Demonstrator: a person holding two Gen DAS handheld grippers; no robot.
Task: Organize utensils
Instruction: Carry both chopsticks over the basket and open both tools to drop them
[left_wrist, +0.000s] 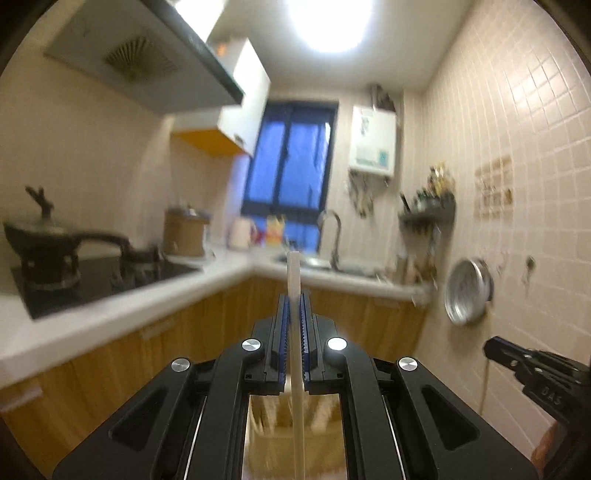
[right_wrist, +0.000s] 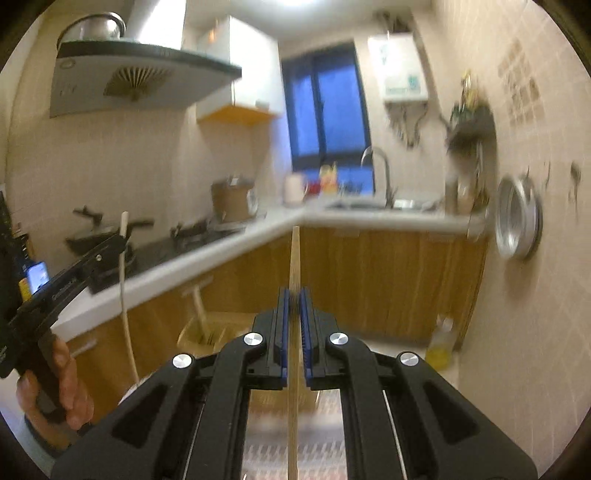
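Stove: seen far left of the sink, set into the white counter, with a dark lidded pan on a burner.
Hood: mounted above the stove, well left of the sink.
Left gripper: held level, left of the sink in the right wrist view, gripped by a hand; jaws are pressed narrow on a pale utensil handle.
Pale handle: clamped upright between the blue pads, its tip lined up just left of the sink in the left wrist view; its long stem is seen curving down below the jaws in the right wrist view. Which kind of utensil it is cannot be told.
Wooden holder: seen low on the floor side, below the counter and left of the sink, blurred.
Sink: set in the counter under the dark window, tap standing over it.
Right gripper: jaws are closed tight on a thin wooden stick, whose tip points up just below and left of the sink.
Metal bowl: hung on the tiled wall, right of the sink.
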